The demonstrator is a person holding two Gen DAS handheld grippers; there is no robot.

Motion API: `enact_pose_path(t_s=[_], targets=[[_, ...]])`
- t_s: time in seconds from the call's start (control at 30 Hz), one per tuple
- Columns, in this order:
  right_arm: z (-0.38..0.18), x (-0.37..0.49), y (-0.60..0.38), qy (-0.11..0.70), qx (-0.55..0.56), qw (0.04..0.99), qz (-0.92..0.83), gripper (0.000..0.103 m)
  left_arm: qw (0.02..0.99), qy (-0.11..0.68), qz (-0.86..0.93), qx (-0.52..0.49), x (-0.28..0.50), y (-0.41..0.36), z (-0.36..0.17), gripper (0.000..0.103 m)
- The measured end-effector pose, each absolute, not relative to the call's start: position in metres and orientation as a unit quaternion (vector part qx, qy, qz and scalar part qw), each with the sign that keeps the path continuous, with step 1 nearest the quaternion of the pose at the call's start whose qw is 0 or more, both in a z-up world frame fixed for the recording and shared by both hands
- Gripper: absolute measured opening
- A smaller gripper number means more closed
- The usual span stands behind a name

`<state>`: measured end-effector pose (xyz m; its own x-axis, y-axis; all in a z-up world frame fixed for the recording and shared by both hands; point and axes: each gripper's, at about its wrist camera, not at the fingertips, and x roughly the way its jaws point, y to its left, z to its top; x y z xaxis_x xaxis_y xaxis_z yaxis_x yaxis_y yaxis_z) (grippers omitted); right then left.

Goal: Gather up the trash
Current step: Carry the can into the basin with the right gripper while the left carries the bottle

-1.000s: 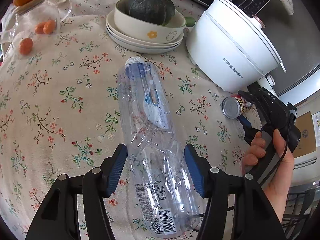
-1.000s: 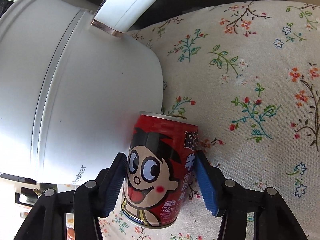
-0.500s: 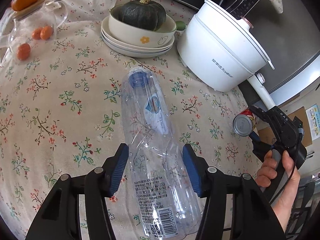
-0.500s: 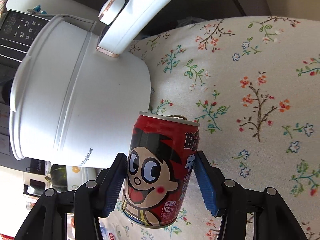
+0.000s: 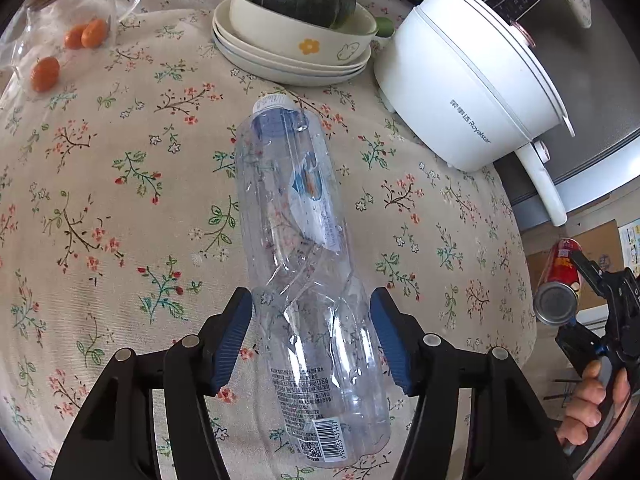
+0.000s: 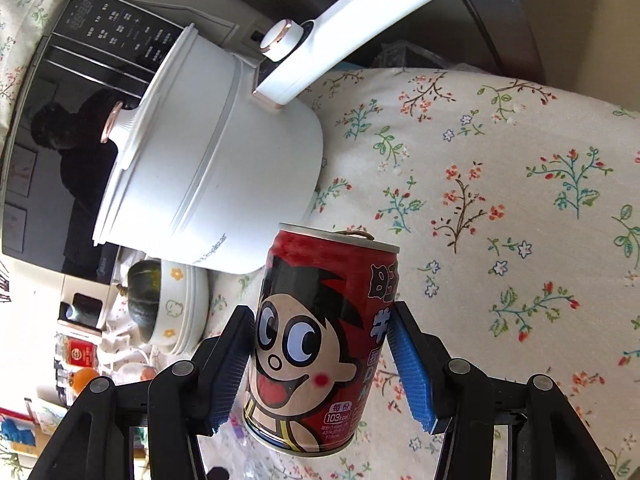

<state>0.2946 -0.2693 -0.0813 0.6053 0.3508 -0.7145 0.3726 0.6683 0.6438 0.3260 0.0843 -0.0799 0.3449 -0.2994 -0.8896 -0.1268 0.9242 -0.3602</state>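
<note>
Straddling the crushed bottle on the bench, my left hand-held gripper was opening, pads barely off it. My right hand-held gripper clamped the red can clear of the cloth, ready for binning.

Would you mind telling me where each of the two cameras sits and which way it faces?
Left wrist: on the left gripper, looking steeply down at the tablecloth along a crushed bottle between its opening jaws; the right gripper and the hand holding it show at the right edge.
Right wrist: on the right gripper, angled down across the table, clamped on a red can; only its own fingers show.
Shared: the can, the white pot, the squash bowl and the tablecloth.
</note>
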Motion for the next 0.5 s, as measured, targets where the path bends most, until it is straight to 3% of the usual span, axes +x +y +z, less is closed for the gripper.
enact_pose_path(t_s=[0.37,0.5], targets=[[-0.029,0.254,-0.28,0.461,0.373,0.804,0.04,0.059,0.781,0.582,-0.037,-0.224,0.341,0.089,-0.095,0.069],[-0.021,0.233,-0.292,0.465,0.371,0.802,0.052,0.059,0.792,0.571,-0.027,-0.215,0.342,0.088,-0.096,0.064]])
